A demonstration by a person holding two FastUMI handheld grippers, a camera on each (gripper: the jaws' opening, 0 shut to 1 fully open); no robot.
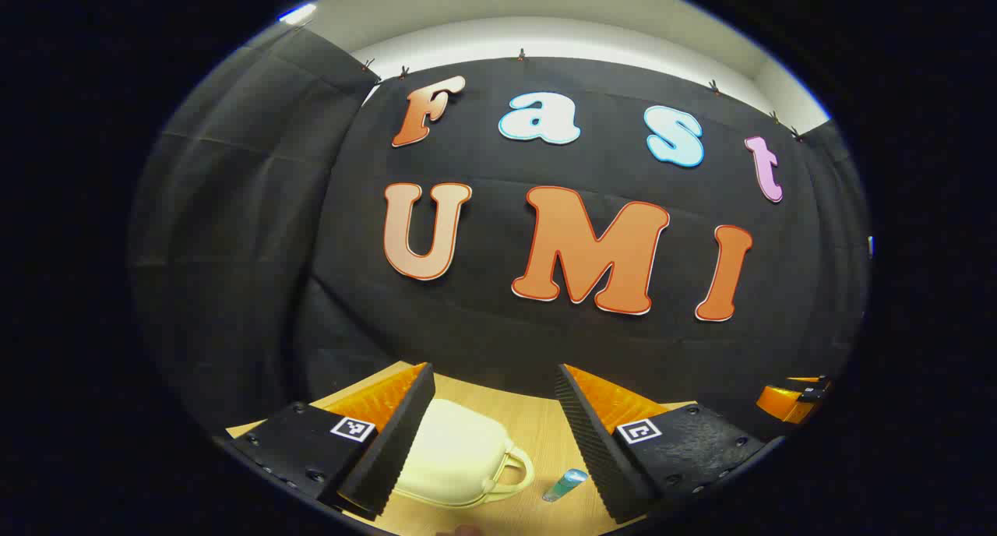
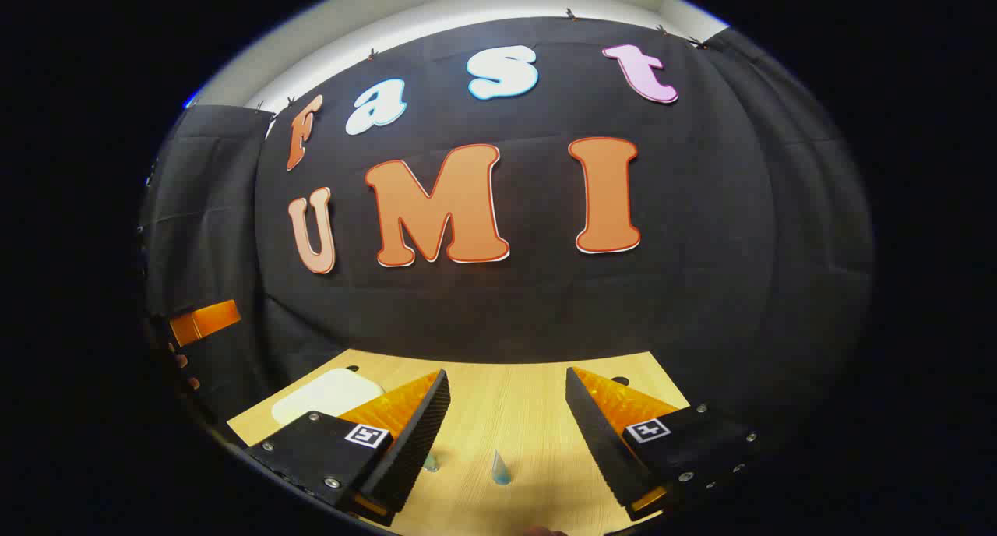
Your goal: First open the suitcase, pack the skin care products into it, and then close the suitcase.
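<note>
Suitcase (image 1: 456,454), closed, lies on table (image 1: 537,427) between left claw's (image 1: 494,431) spread fingers.

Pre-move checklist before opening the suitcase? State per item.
1. Suitcase lid closed, lying flat on table: ok.
2. Handle faces the tube side: ok.
3. Left gripper open, nothing held: ok.
4. Right gripper open, nothing held: ok.
5. Skin care tube lies apart from the suitcase, off the lid: ok.
6. Latch or zipper position: cannot tell.
</note>
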